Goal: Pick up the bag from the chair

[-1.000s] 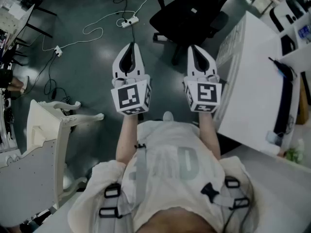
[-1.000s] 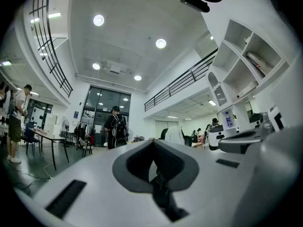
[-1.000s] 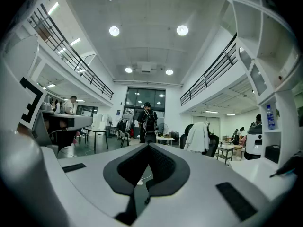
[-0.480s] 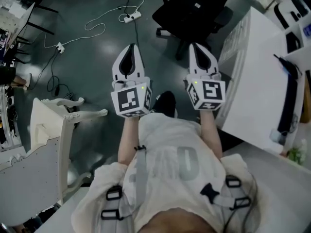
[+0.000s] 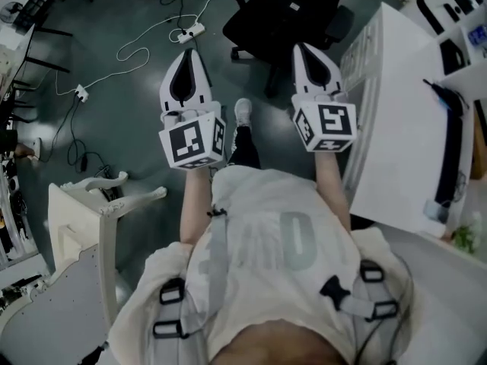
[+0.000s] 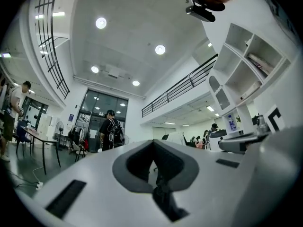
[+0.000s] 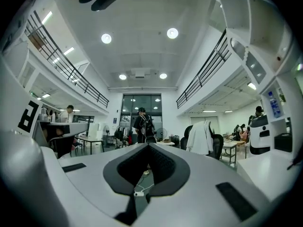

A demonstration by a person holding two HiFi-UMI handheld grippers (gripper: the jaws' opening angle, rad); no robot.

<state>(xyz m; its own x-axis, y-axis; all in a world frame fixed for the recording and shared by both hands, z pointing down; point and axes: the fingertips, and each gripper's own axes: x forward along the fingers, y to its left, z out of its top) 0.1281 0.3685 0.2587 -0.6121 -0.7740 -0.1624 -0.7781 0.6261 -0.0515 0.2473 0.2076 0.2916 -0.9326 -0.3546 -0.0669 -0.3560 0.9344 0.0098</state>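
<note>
1. Noted white chair (image 5: 106, 204) behind and to the left of left gripper (image 5: 186, 52); saw no bag on it.
2. Found left gripper pressed together on nothing, pointed out over floor cable (image 5: 137, 48).
3. Found right gripper (image 5: 303, 46) likewise closed and empty, with black chair (image 5: 293, 14) just ahead of its tips.
4. Could not separate bag from the black chair's dark seat; presumed it there, ahead of right gripper.
5. Judged bag soft, fairly light and liable to sag; recommended spreading jaws first, then pinching a handle or top edge.
6. Against half a second earlier: recorded left gripper carried further forward and leftward, shoe (image 5: 243, 112) stepped out between the grippers, white chair dropped further behind.
</note>
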